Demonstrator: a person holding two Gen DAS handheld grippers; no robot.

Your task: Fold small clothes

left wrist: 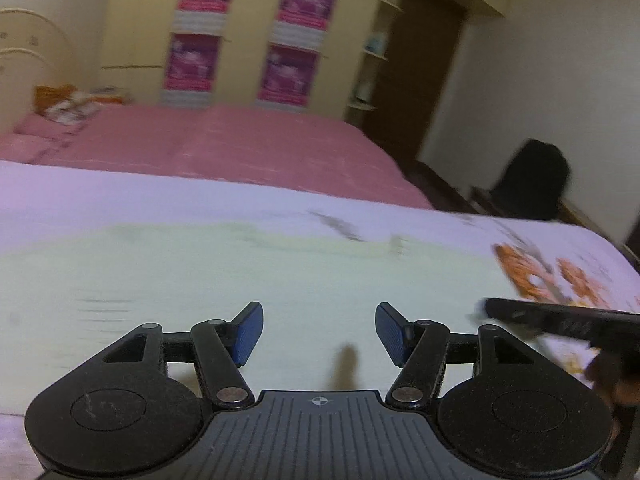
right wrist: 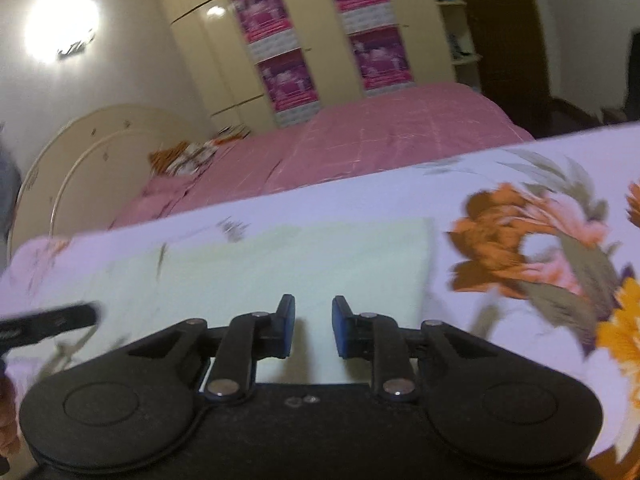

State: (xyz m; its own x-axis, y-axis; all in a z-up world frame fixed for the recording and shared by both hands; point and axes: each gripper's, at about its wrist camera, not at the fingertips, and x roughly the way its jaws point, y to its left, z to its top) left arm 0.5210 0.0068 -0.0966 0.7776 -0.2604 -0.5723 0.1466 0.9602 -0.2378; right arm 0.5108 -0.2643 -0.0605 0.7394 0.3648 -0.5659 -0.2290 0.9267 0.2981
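A pale green cloth (left wrist: 224, 272) lies flat on a white floral sheet; it also shows in the right wrist view (right wrist: 304, 260) with its right edge straight. My left gripper (left wrist: 319, 330) is open and empty, just above the cloth's near part. My right gripper (right wrist: 313, 326) is open with a narrower gap and empty, above the cloth's near edge. The right gripper's body (left wrist: 560, 320) shows at the right of the left wrist view, and the left gripper's body (right wrist: 48, 322) at the left of the right wrist view. Both views are motion-blurred.
The floral sheet (right wrist: 540, 248) covers the work surface. Behind it is a pink bed (left wrist: 240, 144) with an orange patterned pillow (left wrist: 68, 100) and cream headboard (right wrist: 80, 160). A cream wardrobe (left wrist: 248, 32) stands at the back. A dark chair (left wrist: 532, 180) is at the right.
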